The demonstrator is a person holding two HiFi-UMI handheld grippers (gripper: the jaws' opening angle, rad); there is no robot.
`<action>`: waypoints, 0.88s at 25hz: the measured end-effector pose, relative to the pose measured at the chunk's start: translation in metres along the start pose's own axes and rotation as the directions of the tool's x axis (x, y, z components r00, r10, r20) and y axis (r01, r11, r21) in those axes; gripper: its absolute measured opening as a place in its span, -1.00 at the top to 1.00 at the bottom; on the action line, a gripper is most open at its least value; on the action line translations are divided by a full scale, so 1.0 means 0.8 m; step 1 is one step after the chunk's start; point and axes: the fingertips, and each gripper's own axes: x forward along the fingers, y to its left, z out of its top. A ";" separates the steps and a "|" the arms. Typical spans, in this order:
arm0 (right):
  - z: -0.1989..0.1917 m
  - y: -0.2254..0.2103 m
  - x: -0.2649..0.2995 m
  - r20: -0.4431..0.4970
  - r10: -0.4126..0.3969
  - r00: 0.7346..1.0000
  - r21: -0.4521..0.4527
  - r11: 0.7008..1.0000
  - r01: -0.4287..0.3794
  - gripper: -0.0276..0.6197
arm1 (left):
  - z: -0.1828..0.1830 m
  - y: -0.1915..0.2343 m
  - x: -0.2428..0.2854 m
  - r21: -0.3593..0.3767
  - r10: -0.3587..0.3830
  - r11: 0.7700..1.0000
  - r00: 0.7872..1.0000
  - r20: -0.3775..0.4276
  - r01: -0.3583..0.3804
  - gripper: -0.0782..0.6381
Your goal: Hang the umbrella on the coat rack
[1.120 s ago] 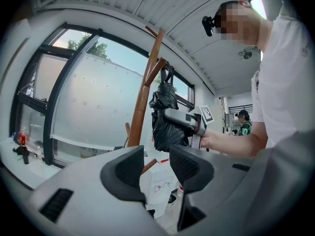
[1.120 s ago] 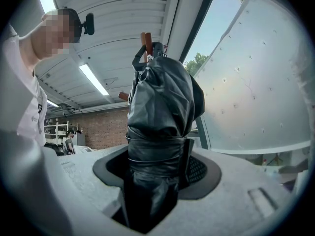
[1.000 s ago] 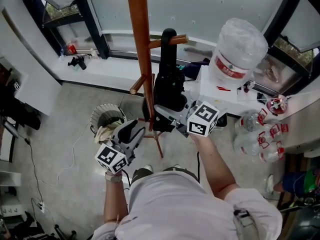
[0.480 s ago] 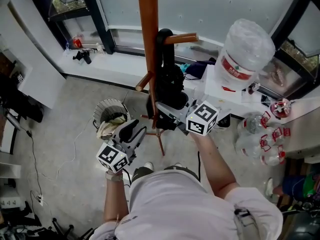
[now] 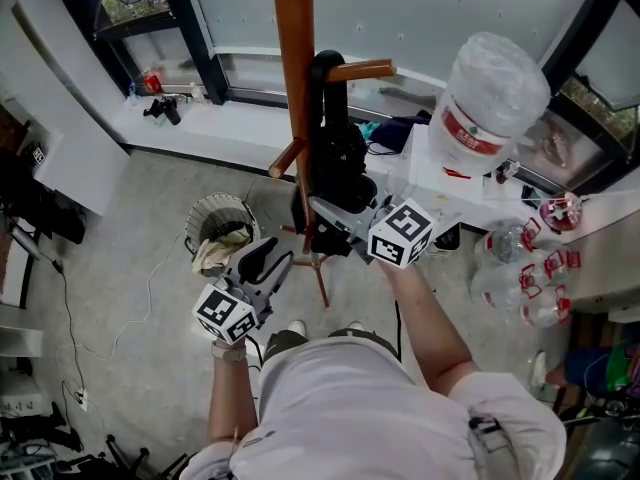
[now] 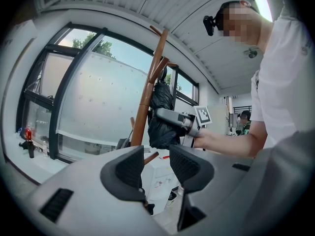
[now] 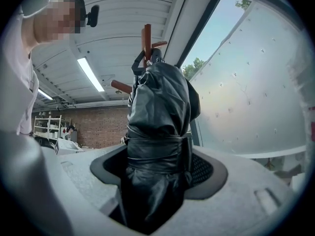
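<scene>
Big windows [image 5: 420,8] behind. Black umbrella [image 5: 340,163] hangs hooked on the coat rack [image 5: 295,68], upper middle; right gripper [image 5: 330,223] fingers have just been opening with it between them, left gripper [image 5: 272,258] fingers apart, empty.

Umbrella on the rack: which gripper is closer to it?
Right. The right gripper has the umbrella between its jaws, which have just been opening; the left gripper sits apart, lower, beside the coat rack.
</scene>
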 end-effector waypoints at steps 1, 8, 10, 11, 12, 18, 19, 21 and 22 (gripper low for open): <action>0.001 -0.001 -0.001 0.004 -0.007 1.000 -0.001 1.000 0.007 -0.04 | -0.001 0.000 0.000 -0.001 -0.003 1.000 1.000 -0.001 0.003 0.38; 0.000 -0.010 -0.017 0.017 -0.069 0.997 0.004 0.998 0.069 -0.16 | -0.003 -0.007 0.010 -0.006 -0.040 0.999 0.999 -0.005 0.040 0.38; -0.001 -0.010 -0.024 0.017 -0.077 0.997 0.001 0.997 0.077 -0.17 | -0.004 -0.010 0.014 -0.005 -0.053 0.999 0.999 -0.007 0.053 0.38; -0.001 -0.010 -0.027 0.016 -0.083 0.996 -0.001 0.997 0.083 -0.17 | -0.005 -0.012 0.016 -0.005 -0.061 0.998 0.998 -0.009 0.061 0.38; -0.001 -0.010 -0.032 0.018 -0.089 0.996 -0.004 0.996 0.089 -0.17 | -0.006 -0.014 0.019 -0.004 -0.070 0.998 0.997 -0.011 0.070 0.38; 0.008 -0.020 -0.075 0.059 -0.152 0.987 -0.017 0.988 0.154 -0.17 | -0.013 -0.031 0.043 -0.001 -0.133 0.991 0.991 -0.029 0.133 0.38; 0.008 -0.022 -0.084 0.064 -0.168 0.984 -0.017 0.985 0.169 -0.17 | -0.015 -0.035 0.047 0.000 -0.149 0.989 0.988 -0.033 0.149 0.38; 0.006 -0.024 -0.100 0.064 -0.200 0.978 -0.013 0.979 0.201 -0.16 | -0.018 -0.043 0.055 0.000 -0.181 0.983 0.983 -0.040 0.181 0.38; 0.004 -0.026 -0.109 0.062 -0.217 0.974 -0.008 0.976 0.218 -0.16 | -0.019 -0.047 0.061 0.002 -0.196 0.981 0.980 -0.044 0.196 0.38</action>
